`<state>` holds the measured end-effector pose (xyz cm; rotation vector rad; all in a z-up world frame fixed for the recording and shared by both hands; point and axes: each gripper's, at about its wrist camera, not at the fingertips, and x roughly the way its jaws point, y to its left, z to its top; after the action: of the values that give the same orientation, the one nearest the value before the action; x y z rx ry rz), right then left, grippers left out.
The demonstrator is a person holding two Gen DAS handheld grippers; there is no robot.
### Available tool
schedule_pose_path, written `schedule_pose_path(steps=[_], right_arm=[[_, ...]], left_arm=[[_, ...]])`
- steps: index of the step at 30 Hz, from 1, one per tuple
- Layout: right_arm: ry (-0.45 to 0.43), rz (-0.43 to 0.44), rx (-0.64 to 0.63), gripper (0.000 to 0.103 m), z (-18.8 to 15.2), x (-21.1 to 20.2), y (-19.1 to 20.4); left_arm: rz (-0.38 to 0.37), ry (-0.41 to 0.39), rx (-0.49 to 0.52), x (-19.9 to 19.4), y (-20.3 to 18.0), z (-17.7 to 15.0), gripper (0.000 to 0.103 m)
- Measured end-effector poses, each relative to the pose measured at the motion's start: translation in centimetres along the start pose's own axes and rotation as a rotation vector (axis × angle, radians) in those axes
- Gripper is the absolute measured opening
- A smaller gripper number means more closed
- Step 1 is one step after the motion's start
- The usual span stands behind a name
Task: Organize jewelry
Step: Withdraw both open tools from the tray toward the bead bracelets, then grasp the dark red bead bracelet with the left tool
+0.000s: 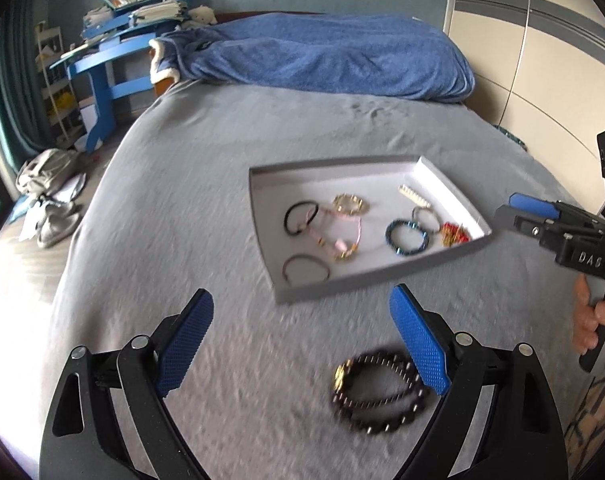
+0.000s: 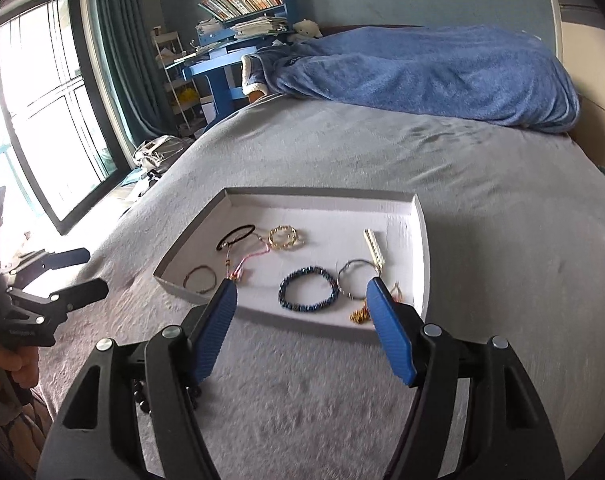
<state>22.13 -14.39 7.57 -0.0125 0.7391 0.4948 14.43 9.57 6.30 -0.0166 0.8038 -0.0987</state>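
Observation:
A grey tray (image 1: 382, 280) (image 2: 420, 240) lies on the bed with several bracelets and hair ties inside, among them a blue beaded bracelet (image 1: 407, 237) (image 2: 308, 289) and a gold one (image 1: 350, 204) (image 2: 285, 237). A dark beaded bracelet (image 1: 376, 390) lies on the bedspread outside the tray, just in front of it. My left gripper (image 1: 302, 340) is open above the bedspread, its right finger beside this bracelet. My right gripper (image 2: 302, 328) is open and empty at the tray's near edge; it also shows in the left wrist view (image 1: 510, 216), to the right of the tray.
The grey bedspread (image 1: 202, 184) covers the bed. A blue blanket (image 1: 322, 56) is heaped at the far end. A blue desk (image 1: 102, 64) with books stands at the back left. Bags (image 1: 50, 184) lie on the floor at left. A wardrobe (image 1: 542, 40) stands at right.

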Motion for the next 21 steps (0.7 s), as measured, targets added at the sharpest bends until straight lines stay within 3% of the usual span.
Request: schedule_pose_path(steps=[5,14,21], right_arm=[[0.012,-0.001,0.006,0.074,-1.5,-0.3,0.6],[0.046,0.004,-0.025,0.074,-3.7,-0.1,2.3],[0.086,0.022,-0.051,0.074,-5.0,1.0,3.9]], left_arm=[[0.013,0.042,0.009,0.0,0.1,-2.0,0.089],[0.021,0.131,0.013,0.2,0.3,-5.9,0.089],[-0.011,0.171,0.033,1.1,-0.4,-6.7,0.088]])
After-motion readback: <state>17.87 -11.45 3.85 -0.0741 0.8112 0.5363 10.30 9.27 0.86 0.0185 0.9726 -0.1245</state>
